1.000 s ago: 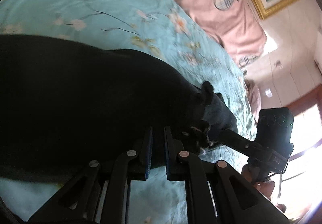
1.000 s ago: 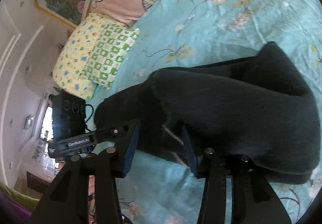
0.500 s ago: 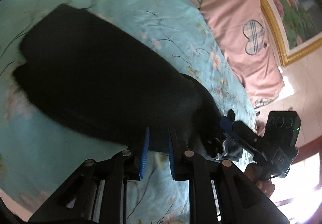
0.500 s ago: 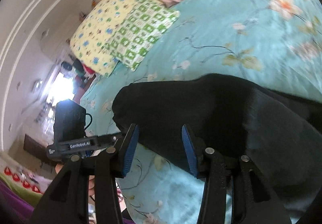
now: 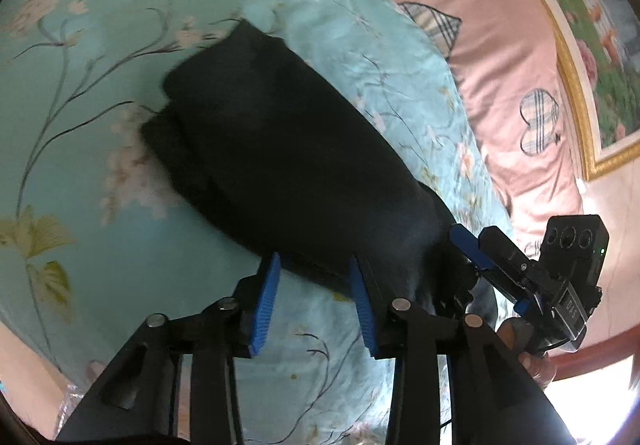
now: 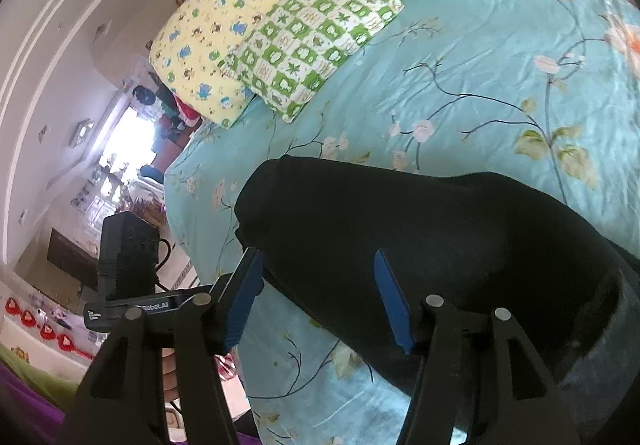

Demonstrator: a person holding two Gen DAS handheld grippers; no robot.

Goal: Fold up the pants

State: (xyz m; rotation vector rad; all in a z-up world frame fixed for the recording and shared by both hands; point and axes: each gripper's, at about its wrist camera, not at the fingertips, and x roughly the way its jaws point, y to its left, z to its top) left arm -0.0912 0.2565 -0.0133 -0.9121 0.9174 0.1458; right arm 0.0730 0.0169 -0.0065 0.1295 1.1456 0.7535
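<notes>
Both tools have let go, left tool (image 5: 316,299) and right tool (image 6: 318,299) spreading, black pants (image 5: 280,161) folded on bedspread (image 5: 80,93)

The left gripper (image 6: 172,303) reads "Robot.AI", its start hidden.

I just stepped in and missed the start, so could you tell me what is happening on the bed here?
A person with a handheld gripper in each hand is folding black pants on a floral blue bedspread. The pants lie doubled over. The left gripper and right gripper are both opening at the near edge of the fabric, which no pad pinches, so they appear to be letting go.
</notes>
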